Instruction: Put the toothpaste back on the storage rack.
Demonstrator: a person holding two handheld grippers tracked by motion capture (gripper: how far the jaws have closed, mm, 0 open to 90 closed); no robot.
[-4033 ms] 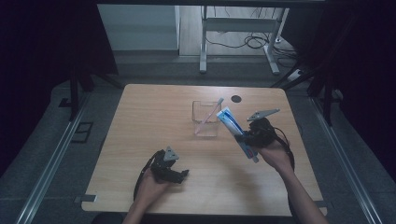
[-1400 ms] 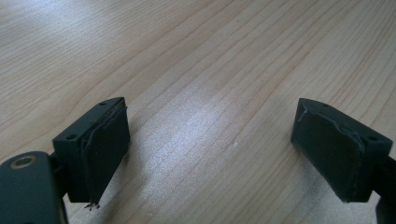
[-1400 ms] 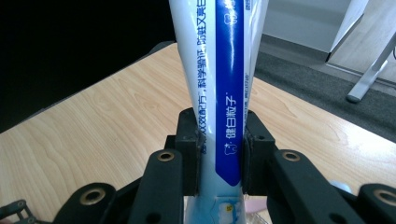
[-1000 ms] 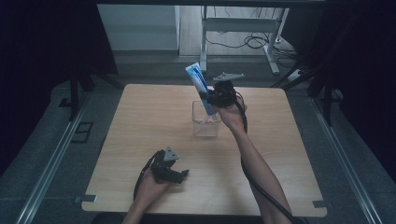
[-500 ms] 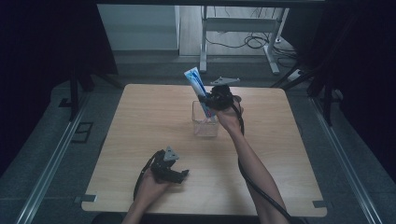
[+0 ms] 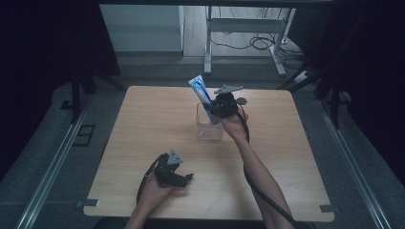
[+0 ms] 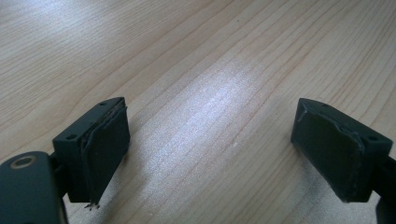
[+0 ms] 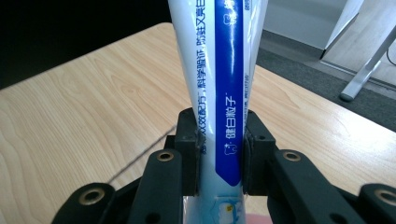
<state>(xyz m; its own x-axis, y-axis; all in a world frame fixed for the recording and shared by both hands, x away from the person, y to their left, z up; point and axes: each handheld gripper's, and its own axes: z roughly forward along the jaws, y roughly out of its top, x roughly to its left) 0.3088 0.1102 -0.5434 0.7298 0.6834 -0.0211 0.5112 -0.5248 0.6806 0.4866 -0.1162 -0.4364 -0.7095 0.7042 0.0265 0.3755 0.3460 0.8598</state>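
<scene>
**Toothpaste tube at clear container**

Wooden table [image 6: 143, 124], dark surroundings. Right gripper [image 6: 220, 106] jaws clamped on the toothpaste tube [image 6: 202, 95], tilted toward 11 o'clock, lower end inside the clear container [image 6: 210, 130]. Left gripper [image 6: 175, 177], at 7 o'clock from the container: jaws apart, empty.

- We saw a toothpaste tube [image 8: 219, 88] that was white with a deep blue stripe bearing white characters, and pale blue along its sides.
- We noted a clear, colourless container [image 6: 210, 125] at the far middle of the table.
- The table [image 6: 143, 124] was light wood with a fine, wavy grain.
- Both the left gripper [image 7: 212, 154] and the right gripper [image 8: 219, 154] were matte black.
- The floor [image 6: 57, 143] was grey.
</scene>
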